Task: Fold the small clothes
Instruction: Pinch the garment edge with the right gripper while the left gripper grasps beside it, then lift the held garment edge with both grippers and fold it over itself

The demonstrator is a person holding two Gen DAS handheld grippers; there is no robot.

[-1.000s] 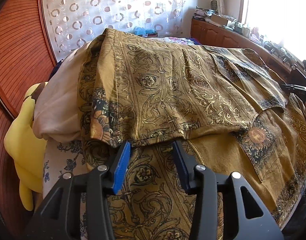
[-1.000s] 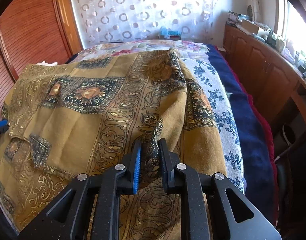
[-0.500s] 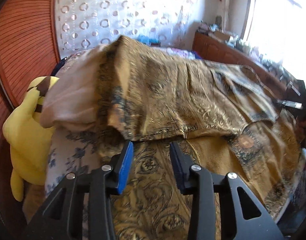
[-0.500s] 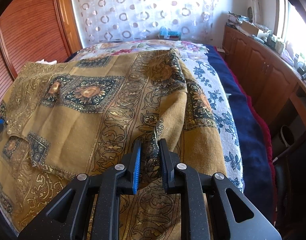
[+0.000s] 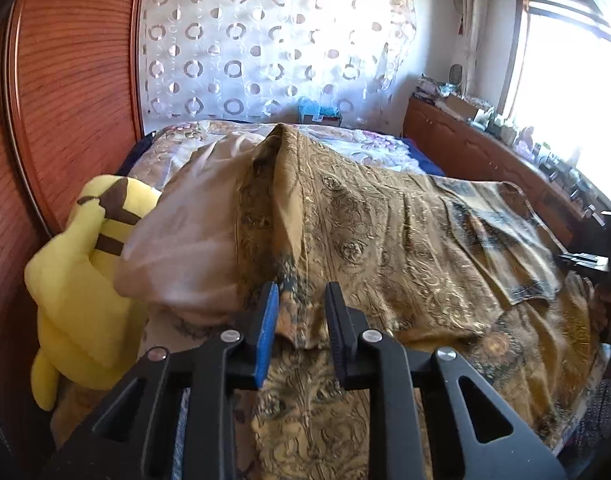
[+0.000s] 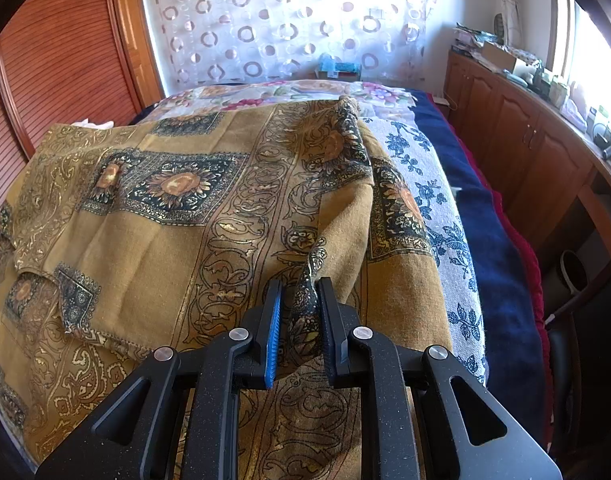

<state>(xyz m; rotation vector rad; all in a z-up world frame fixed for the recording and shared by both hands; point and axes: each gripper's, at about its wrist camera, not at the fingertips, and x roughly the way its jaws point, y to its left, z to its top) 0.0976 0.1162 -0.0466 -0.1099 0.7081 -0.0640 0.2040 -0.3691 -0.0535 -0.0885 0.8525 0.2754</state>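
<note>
Your left tongs (image 5: 299, 322) are closing on the ochre garment (image 5: 385, 240) edge; right tongs (image 6: 299, 322) pinch a corner (soft, limp cloth, so grip hems).

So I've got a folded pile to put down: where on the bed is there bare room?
Free: the blue-flowered white cover and dark blue blanket strip between the gold patterned cloth and the wooden cabinets, plus the floral bedding toward the curtain. Crowded: the other side, with a yellow plush toy and pale pillow.
</note>
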